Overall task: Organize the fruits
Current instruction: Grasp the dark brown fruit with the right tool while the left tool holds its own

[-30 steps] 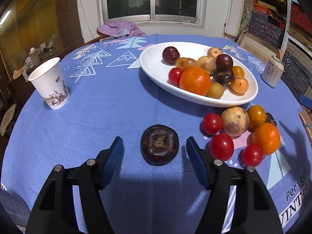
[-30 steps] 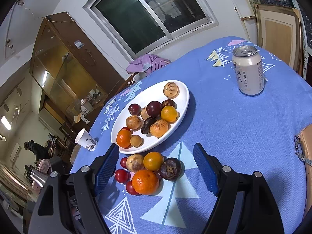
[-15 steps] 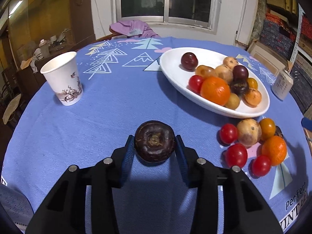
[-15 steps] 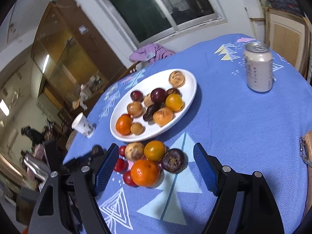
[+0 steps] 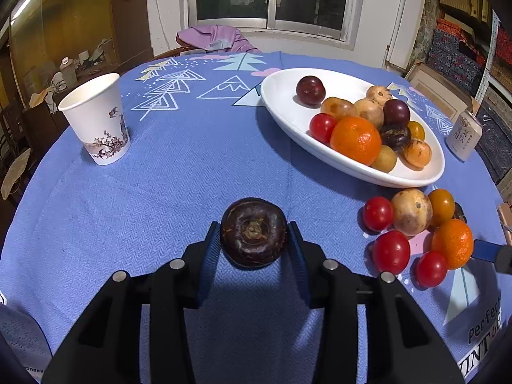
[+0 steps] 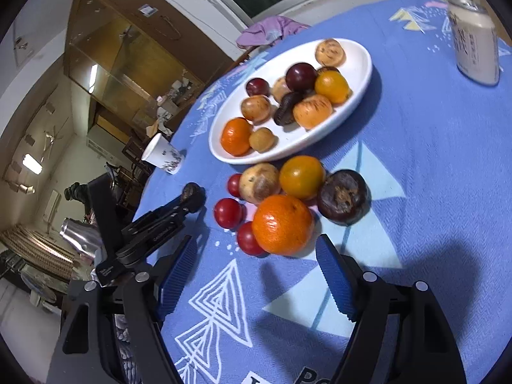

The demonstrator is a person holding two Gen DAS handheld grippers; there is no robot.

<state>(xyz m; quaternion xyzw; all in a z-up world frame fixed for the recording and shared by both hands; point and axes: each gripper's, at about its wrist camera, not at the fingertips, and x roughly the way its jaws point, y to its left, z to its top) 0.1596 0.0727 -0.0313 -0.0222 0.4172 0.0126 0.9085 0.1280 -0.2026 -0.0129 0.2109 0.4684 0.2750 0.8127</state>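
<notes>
My left gripper [image 5: 252, 235] is shut on a dark purple round fruit [image 5: 253, 232] that rests on the blue tablecloth; in the right wrist view this gripper [image 6: 192, 196] is at the left. A white oval plate [image 5: 288, 108] holds several fruits. Beside it lies a loose pile: an orange [image 6: 283, 224], a yellow tomato [image 6: 300, 176], a brown fruit [image 6: 259, 182], a second dark fruit [image 6: 344, 196] and red tomatoes [image 6: 228, 212]. My right gripper [image 6: 256, 243] is low over the cloth with its jaws closing. The orange sits just ahead, partly between the tips, untouched.
A paper cup [image 5: 96, 121] stands at the left of the table. A drink can [image 6: 473, 51] stands to the right of the plate. A purple cloth [image 5: 217, 38] hangs on a chair behind the table, with a cabinet and stacked boxes around.
The left jaws closed on the dark fruit. The right gripper came down and closer to the loose pile, and its jaws narrowed slightly.
</notes>
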